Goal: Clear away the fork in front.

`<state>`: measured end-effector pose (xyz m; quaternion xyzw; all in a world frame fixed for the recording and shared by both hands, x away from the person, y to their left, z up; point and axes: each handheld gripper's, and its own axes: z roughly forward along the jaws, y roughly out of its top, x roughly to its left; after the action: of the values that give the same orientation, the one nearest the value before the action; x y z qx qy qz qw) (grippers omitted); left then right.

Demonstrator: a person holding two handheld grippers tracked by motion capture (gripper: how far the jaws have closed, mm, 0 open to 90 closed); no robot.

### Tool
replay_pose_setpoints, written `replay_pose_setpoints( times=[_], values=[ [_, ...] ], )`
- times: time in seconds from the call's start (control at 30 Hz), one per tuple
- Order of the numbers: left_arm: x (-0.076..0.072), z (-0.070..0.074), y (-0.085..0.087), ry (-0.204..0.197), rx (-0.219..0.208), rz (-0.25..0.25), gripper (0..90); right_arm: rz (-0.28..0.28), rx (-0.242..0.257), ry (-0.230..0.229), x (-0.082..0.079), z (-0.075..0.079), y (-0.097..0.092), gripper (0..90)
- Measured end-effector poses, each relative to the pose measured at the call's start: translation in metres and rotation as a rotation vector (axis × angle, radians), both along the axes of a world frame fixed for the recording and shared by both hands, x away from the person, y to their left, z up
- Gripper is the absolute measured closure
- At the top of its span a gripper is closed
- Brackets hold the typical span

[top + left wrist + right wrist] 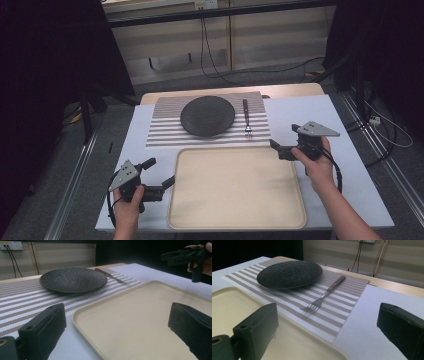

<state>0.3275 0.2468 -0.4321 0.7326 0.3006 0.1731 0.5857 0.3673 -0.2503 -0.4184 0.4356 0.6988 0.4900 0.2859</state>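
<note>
1. Fingers of the right gripper (278, 147) spread wide and empty; in the right gripper view both black jaws stand far apart with the fork (325, 295) ahead between them, not touched
2. Fingers of the left gripper (169, 183) likewise spread and empty, held over the near left edge of the tray (140, 315)
3. Fork: lies on the striped mat (165, 131), just right of the plate (207, 116); ahead and slightly left of the right fingers, well apart from the left ones
4. Long axis: runs away from the person, tines (310, 307) toward the right fingers, wooden handle (336, 283) at the far end
5. Nearer hand: the right, judged the likelier to take the fork; closing across the neck would call for jaws set square to that axis
6. Writing: no brand, label or lettering can be read on any item
</note>
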Motion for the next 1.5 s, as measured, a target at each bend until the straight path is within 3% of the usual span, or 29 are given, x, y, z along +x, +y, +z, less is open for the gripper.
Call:
replay_pose_setpoints(
  times=[0.17,0.43,0.67,0.8,1.17,1.4,1.47,1.5],
  values=[
    [0.001,-0.001,-0.002,0.002,0.000,-0.007,1.7,-0.004,-0.028,0.007,0.022,0.002,0.008,3.1],
    [0.001,-0.001,-0.001,0.000,-0.003,-0.004,1.7,-0.023,-0.024,0.031,0.054,0.003,0.018,3.4],
    [0.001,-0.001,-0.001,0.001,-0.005,-0.008,1.7,-0.057,-0.062,0.032,0.071,0.002,0.025,3.4],
    [0.001,-0.001,-0.002,0.001,-0.006,-0.013,1.7,-0.058,-0.053,0.065,0.082,-0.003,0.030,3.8],
    [0.001,0.000,0.001,0.000,-0.007,-0.005,1.7,-0.062,-0.101,0.109,0.111,-0.012,0.045,5.1],
    [0.002,-0.002,0.000,0.003,0.007,-0.009,1.7,-0.047,-0.117,0.172,0.130,-0.017,0.054,17.6],
    [0.002,-0.001,0.001,0.002,0.007,-0.008,1.7,-0.050,-0.130,0.188,0.135,-0.019,0.056,25.8],
    [0.002,-0.001,0.001,0.001,0.004,-0.004,1.7,-0.064,-0.165,0.194,0.139,-0.021,0.059,33.7]
  ],
)
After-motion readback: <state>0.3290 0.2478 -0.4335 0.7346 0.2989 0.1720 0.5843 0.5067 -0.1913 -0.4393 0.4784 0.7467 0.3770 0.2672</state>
